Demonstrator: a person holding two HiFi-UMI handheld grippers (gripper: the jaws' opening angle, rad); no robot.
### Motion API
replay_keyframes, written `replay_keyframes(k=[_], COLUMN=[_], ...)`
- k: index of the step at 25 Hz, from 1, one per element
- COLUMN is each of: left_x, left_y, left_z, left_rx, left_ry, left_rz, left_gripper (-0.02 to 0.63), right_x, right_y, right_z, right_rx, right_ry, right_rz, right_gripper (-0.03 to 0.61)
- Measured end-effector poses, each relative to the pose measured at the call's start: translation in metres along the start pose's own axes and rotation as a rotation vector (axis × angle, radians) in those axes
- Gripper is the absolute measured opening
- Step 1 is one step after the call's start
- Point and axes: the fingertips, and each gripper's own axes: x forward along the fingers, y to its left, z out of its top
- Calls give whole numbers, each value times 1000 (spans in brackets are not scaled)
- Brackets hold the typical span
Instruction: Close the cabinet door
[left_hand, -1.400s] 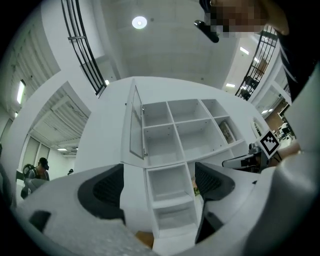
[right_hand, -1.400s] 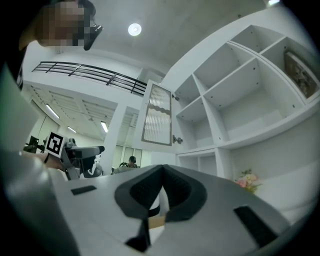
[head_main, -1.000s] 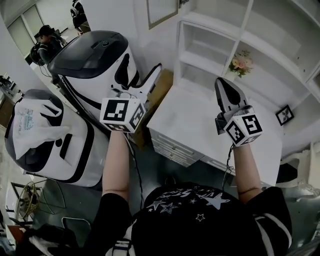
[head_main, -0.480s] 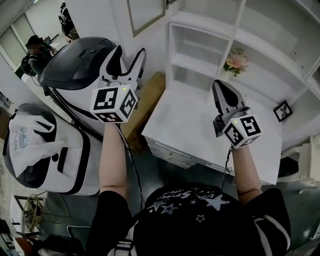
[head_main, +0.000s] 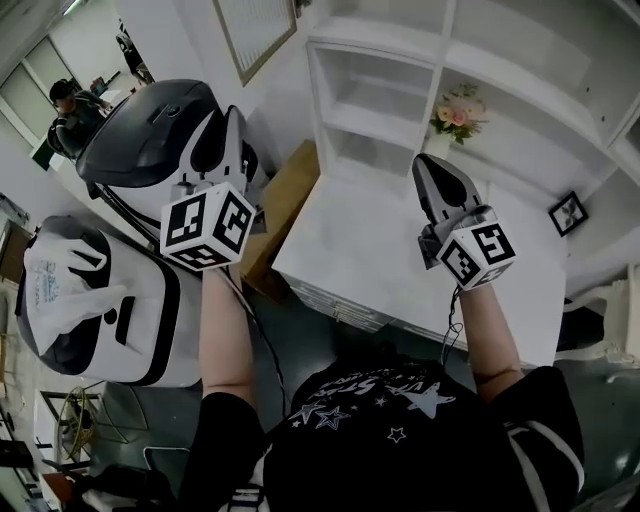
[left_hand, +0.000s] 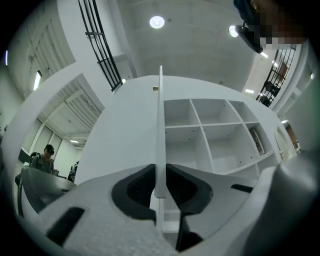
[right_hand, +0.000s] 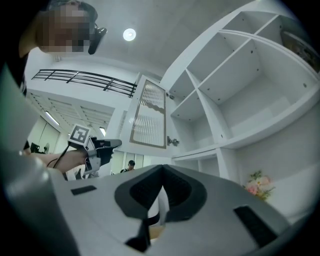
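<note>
since a second ago the left tool (left_hand: 160, 186) has been raised to the open cabinet door (left_hand: 160, 120), and its jaws are closing on that edge (right tool (right_hand: 161, 192) shut, empty); swinging shut can likely be begun.

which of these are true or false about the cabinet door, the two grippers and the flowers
1. The cabinet door's edge stands between the left gripper's jaws. True: the left gripper is closing its jaws on the edge of the cabinet door.
2. The right gripper holds the flowers. False: the right gripper has its jaws together on nothing, and the flowers sit on a shelf.
3. The cabinet door is fully closed. False: it stands swung out, with the open shelves in view beside it.
4. In the head view, a small framed picture stands to the right of the flowers. True: the framed picture is there.
</note>
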Motion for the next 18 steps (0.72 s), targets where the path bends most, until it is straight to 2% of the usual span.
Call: replay_keyframes(k=[10, 18], left_x=[4, 24], left_y=[-64, -126], left_z=[-2, -8], left_rx=[20, 43], left_ry=[-12, 10], left_rz=[3, -99], left_gripper=[75, 89], right_x=[-16, -24], right_y=[-44, -69], right_z=[11, 17], right_rx=[0, -4], right_ry=[-31, -48], right_rz=[-29, -66], right_gripper=[6, 6])
